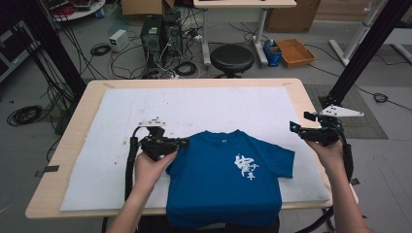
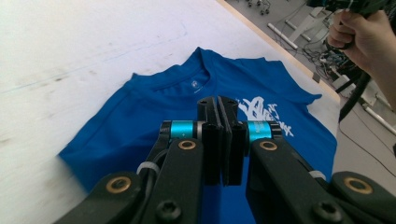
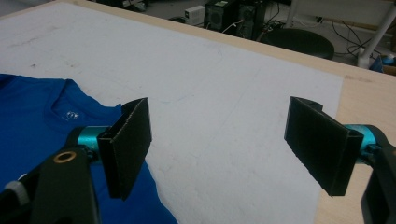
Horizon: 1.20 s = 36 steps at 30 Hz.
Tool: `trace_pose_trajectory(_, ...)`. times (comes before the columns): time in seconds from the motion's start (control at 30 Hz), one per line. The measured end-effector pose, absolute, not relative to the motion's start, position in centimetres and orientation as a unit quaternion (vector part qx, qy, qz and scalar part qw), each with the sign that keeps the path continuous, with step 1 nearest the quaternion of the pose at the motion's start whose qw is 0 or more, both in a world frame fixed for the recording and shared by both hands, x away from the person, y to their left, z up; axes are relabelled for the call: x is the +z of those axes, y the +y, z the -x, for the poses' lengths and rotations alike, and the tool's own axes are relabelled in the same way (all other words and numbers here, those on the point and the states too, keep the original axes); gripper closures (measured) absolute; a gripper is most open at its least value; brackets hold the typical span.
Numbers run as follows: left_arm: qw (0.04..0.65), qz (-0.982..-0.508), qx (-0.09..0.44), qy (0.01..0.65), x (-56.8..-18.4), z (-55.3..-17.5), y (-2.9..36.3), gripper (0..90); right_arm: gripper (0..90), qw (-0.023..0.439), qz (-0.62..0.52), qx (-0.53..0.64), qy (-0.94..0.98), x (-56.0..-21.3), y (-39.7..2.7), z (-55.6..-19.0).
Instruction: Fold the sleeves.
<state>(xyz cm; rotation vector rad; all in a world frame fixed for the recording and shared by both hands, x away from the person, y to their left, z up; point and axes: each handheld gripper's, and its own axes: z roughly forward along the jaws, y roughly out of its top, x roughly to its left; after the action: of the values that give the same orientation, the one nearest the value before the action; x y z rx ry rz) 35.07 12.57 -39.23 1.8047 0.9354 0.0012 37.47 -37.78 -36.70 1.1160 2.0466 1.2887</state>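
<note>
Left gripper (image 1: 180,142): black two-jaw tool in the person's left hand (image 1: 153,167), at the shirt's left shoulder edge. In the left gripper view its jaws are pressed flat together; no cloth is visible between the pads (image 2: 211,140) (the log agrees they are fully closed). Whether the tips touch the fabric cannot be told.

Shirt (image 1: 218,179): blue short-sleeved cotton T-shirt with white brush-style lettering (image 1: 247,167) on the chest, lying flat, front side up, on the white cloth mat (image 1: 194,104) that covers the pale wooden table (image 1: 77,121).

Shirt direction: collar (image 1: 221,138) points away from the person, hem hangs over the near table edge; the long axis runs near to far. The right sleeve (image 1: 284,160) is spread out to the side.

Right gripper (image 1: 301,130): black two-jaw tool in the right hand (image 1: 330,153), held over the mat's right edge, well apart from the shirt's sleeve. Its jaws stand wide apart with nothing between them (bare mat behind).
</note>
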Motion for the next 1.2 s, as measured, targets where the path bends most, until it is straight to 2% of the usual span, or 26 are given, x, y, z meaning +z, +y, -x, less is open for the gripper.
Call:
trace_pose_trajectory(0.27,0.514,-0.768,0.000,0.381,-40.9,-36.3,8.8,87.9,23.0,0.237,-0.413,0.466,0.745,-36.9,-38.0,-37.6)
trace_pose_trajectory(0.3,0.518,-0.765,0.006,0.382,-41.0,-36.4,8.6,77.9,23.0,0.235,-0.415,0.465,0.746,-37.0,-38.1,-37.6)
trace_pose_trajectory(0.33,0.521,-0.764,0.011,0.380,-41.0,-36.4,8.5,77.9,23.0,0.235,-0.415,0.465,0.746,-37.0,-38.1,-37.6)
trace_pose_trajectory(0.47,0.538,-0.753,0.040,0.378,-40.6,-36.2,9.2,59.4,23.6,0.235,-0.417,0.463,0.746,-37.2,-38.1,-37.6)
trace_pose_trajectory(0.53,0.547,-0.746,0.047,0.377,-40.3,-36.0,10.1,55.9,24.8,0.232,-0.420,0.461,0.746,-37.3,-38.1,-37.6)
trace_pose_trajectory(0.73,0.544,-0.748,0.107,0.366,-39.8,-34.7,13.8,51.2,39.6,0.206,-0.425,0.448,0.759,-38.2,-38.8,-36.9)
trace_pose_trajectory(0.8,0.535,-0.750,0.130,0.367,-39.9,-34.2,15.3,50.2,45.0,0.180,-0.434,0.441,0.765,-39.4,-39.5,-36.4)
trace_pose_trajectory(0.87,0.527,-0.751,0.147,0.370,-40.1,-33.7,16.8,50.1,47.3,0.170,-0.435,0.437,0.768,-39.8,-39.8,-36.2)
trace_pose_trajectory(0.97,0.525,-0.745,0.157,0.381,-40.8,-33.1,18.8,49.5,54.6,0.133,-0.448,0.417,0.780,-41.8,-40.5,-36.0)
trace_pose_trajectory(1.2,0.527,-0.736,0.156,0.396,-41.6,-32.9,20.8,49.6,65.9,0.113,-0.449,0.398,0.792,-43.3,-40.2,-36.0)
